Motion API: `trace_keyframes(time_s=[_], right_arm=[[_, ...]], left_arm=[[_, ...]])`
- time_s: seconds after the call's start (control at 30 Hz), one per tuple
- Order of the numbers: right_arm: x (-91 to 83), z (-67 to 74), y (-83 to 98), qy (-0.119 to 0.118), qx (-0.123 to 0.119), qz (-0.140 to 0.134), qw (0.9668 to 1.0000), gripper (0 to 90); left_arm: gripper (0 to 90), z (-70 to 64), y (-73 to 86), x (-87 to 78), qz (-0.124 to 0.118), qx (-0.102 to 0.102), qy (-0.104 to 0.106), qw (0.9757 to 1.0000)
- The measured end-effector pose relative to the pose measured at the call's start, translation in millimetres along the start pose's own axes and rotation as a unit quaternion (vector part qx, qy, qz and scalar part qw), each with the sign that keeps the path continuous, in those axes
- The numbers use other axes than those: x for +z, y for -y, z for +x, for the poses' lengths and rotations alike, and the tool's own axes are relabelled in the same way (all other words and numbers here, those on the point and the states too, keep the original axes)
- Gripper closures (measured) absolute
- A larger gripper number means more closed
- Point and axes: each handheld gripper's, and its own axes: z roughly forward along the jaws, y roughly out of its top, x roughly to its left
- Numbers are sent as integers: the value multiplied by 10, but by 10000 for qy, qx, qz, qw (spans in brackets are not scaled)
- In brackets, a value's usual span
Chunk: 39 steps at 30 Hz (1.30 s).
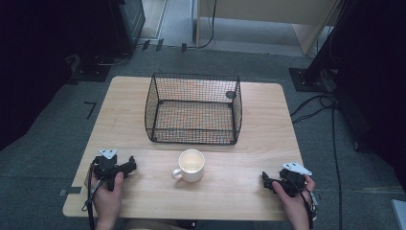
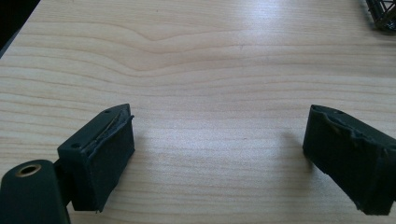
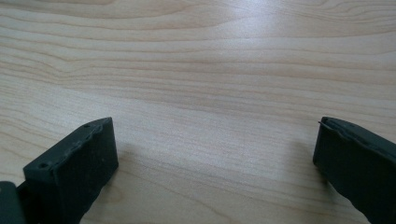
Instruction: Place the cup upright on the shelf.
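**Two grippers at rest, mug before the basket**

The left gripper (image 1: pixel 128 167) lay near the tabletop's (image 1: pixel 249 182) front-left corner, held in the person's left hand (image 1: pixel 108 191). In the left gripper view its jaws stood wide apart over bare wood, grasping nothing, with a corner of the wire basket (image 2: pixel 384 14) at the upper right.

A white mug (image 1: pixel 190 165) stood upright near the middle of the front edge, its handle turned to the left, just in front of the black wire basket (image 1: pixel 194 109), which sat at the centre toward the back edge.

The right gripper (image 1: pixel 266 181) lay near the front-right corner in the right hand (image 1: pixel 297 201). Its own view showed its jaws spread wide over bare wood, released.
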Motion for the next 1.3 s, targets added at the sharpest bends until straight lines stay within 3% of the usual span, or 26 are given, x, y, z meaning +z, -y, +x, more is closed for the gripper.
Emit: trace_keyframes(time_s=[0.27, 0.4, 0.63, 0.87, 1.1, 1.17, 1.23, 1.3], right_arm=[[-57, 30, -17, -4, 68, -48, 10000, 0], [-171, 86, -99, -214, 144, -256, 9993, 0], [-353, 339, -302, -502, -235, -504, 9972, 0], [-380, 524, -420, -695, -372, -652, 9948, 0], [-374, 765, -529, -1010, -517, -740, 9908, 0], [-382, 834, -562, -1136, -551, -797, 9888, 53], [-394, 898, -589, -1321, -571, -894, 9855, 169], [-394, 961, -619, -1534, -612, -921, 9819, 174]], left_arm=[[92, -36, 16, -17, 5, -22, -28, 10000], [92, -36, 16, -17, 4, -23, -28, 10000], [92, -35, 16, -16, 2, -28, -29, 10000], [91, -35, 16, -17, 4, -27, -29, 10000], [91, -36, 16, -16, 0, -27, -29, 10000], [91, -36, 16, -16, 0, -27, -28, 10000], [91, -36, 16, -16, 0, -26, -29, 10000], [92, -36, 16, -16, 0, -27, -29, 10000]])
